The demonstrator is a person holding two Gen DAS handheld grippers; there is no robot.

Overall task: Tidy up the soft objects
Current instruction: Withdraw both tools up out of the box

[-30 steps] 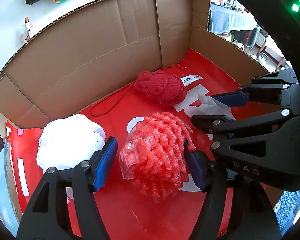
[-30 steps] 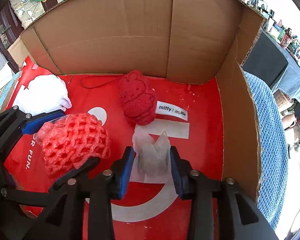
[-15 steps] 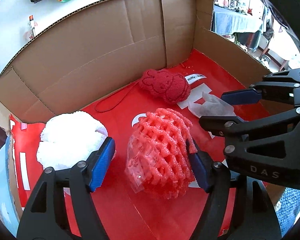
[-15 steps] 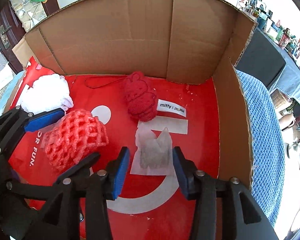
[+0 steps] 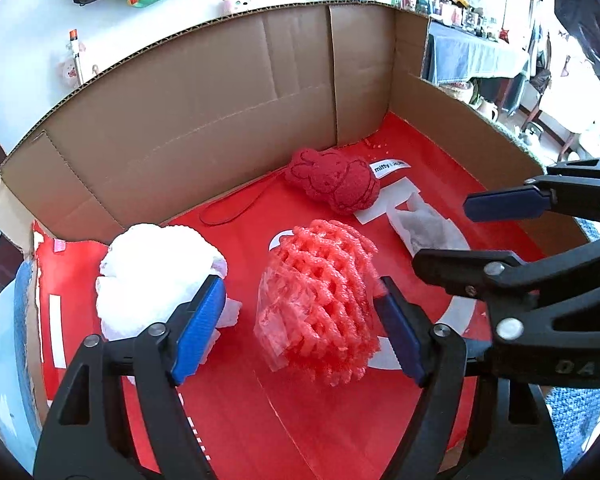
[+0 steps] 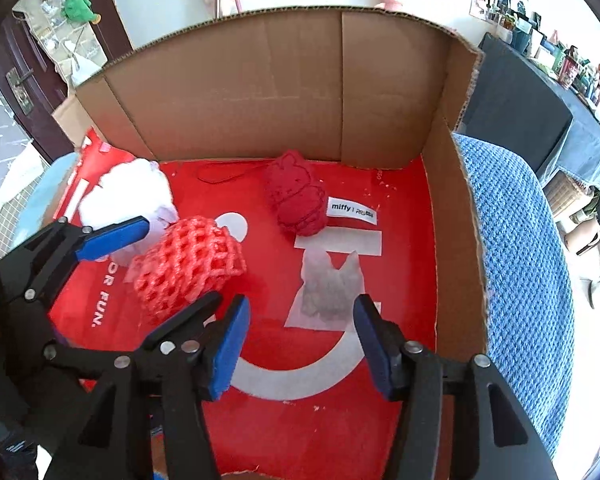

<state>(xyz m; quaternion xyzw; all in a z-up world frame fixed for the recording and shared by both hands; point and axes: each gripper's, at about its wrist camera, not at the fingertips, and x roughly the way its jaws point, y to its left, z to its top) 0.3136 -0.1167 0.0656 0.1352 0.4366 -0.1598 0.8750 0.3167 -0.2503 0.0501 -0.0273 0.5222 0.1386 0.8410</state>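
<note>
Tilting steeply downward, both grippers' jaws have just been opening.

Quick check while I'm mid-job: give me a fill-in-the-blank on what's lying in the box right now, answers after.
1. The foam net between the open left claw fingers is ____ in colour.
2. The label beside the red plush reads ____.
3. The clear bag lies ahead of the ____ claw.
4. The box walls are made of ____.

Missing words: red; miffy; right; cardboard.
</note>
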